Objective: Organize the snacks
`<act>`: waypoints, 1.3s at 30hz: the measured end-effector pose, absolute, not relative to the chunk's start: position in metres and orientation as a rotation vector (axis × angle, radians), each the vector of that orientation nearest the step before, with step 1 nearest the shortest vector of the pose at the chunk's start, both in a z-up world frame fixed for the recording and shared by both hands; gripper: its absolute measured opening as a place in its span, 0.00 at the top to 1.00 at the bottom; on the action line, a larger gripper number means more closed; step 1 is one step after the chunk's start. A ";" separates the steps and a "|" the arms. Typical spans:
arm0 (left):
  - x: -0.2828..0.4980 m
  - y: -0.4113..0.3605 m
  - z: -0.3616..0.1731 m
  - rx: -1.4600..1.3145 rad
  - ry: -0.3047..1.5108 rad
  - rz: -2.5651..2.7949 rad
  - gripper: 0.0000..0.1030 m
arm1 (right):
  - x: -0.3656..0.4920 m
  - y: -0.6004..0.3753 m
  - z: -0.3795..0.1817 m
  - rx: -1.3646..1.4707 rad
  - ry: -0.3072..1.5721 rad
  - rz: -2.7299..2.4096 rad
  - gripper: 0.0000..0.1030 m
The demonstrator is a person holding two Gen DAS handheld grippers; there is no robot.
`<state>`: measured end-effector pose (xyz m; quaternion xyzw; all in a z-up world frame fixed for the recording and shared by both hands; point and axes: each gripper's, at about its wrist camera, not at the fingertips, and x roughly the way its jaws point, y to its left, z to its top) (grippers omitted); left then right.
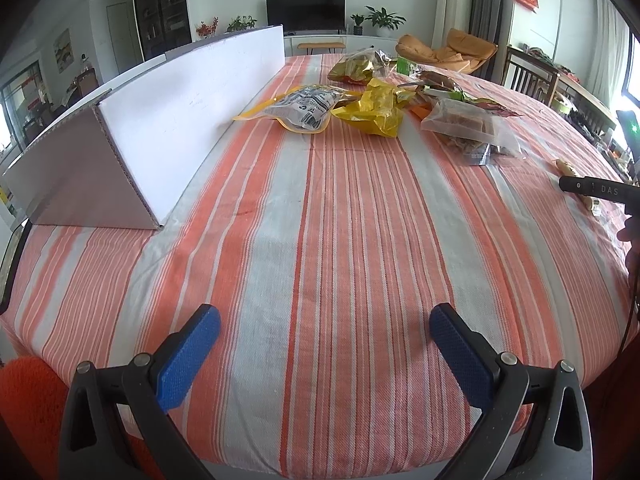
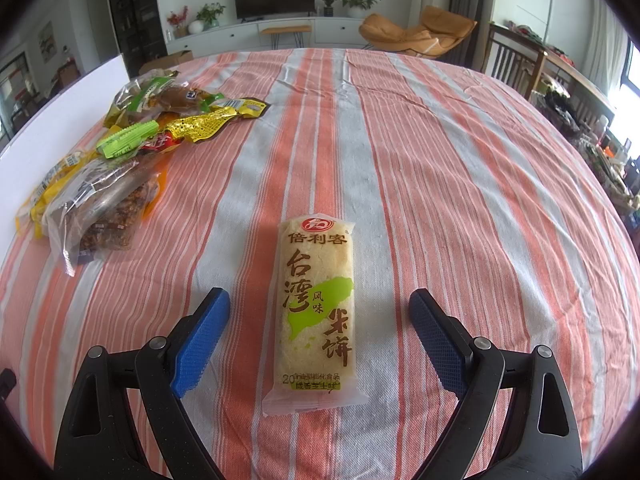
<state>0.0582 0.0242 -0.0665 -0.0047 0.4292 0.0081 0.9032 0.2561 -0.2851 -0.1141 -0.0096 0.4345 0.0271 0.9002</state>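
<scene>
A yellow rice-cracker packet [image 2: 316,308] lies flat on the striped tablecloth, lengthwise between the fingers of my right gripper [image 2: 320,304], which is open around it without touching. My left gripper [image 1: 325,320] is open and empty above bare cloth. A white cardboard box [image 1: 188,120] stands at the left of the table. A heap of snack bags [image 1: 384,100] lies at the far middle; it also shows in the right wrist view [image 2: 120,160]. The right gripper's black body [image 1: 596,190] shows at the right edge of the left wrist view.
The striped table [image 1: 320,220] fills both views. A wooden chair [image 2: 516,64] and an orange lounge chair [image 2: 416,36] stand beyond the far right edge. A TV cabinet [image 2: 260,36] stands at the back wall. An orange-red cloth [image 1: 28,400] lies at the near left.
</scene>
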 end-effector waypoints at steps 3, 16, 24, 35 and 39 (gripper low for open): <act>0.058 0.024 -0.066 -0.010 0.886 0.017 0.00 | 0.256 -0.285 -0.114 -0.020 0.899 0.056 0.10; 0.058 0.024 -0.066 -0.009 0.885 0.016 0.00 | 0.256 -0.286 -0.114 -0.019 0.899 0.056 0.10; 0.065 0.025 -0.065 -0.004 0.901 -0.010 0.00 | 0.256 -0.286 -0.114 -0.019 0.899 0.057 0.10; 0.077 0.040 -0.053 -0.123 0.937 -0.096 0.00 | 0.256 -0.285 -0.114 -0.018 0.899 0.058 0.10; 0.076 0.043 -0.050 -0.127 0.923 -0.091 0.00 | 0.256 -0.286 -0.114 -0.017 0.899 0.058 0.10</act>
